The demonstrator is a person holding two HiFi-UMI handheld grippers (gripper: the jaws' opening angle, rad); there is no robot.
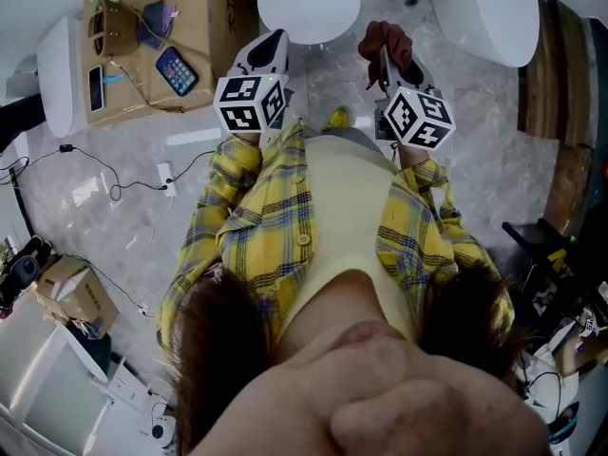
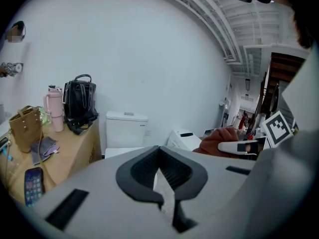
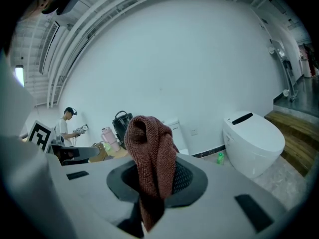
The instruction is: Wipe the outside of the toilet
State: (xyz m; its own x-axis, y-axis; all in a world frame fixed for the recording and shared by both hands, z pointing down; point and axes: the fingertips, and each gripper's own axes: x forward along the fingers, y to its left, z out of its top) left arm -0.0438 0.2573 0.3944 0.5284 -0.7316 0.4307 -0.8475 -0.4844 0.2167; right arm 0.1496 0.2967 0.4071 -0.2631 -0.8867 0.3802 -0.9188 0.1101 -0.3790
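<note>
Head view: right hand-held gripper (image 1: 388, 60) is clenched on a reddish-brown knitted cloth (image 1: 385, 38), bunched above the jaws. Left hand-held gripper (image 1: 269, 50) is closed on nothing. A white ceramic toilet (image 1: 309, 3) stands far centre, just left of the cloth; a second white toilet (image 1: 486, 12) stands far right. Neither is touched. Judgement: the wipe requires a forward reach by the right hand.

Even, cool indoor light; fisheye edges vignetted black.
</note>
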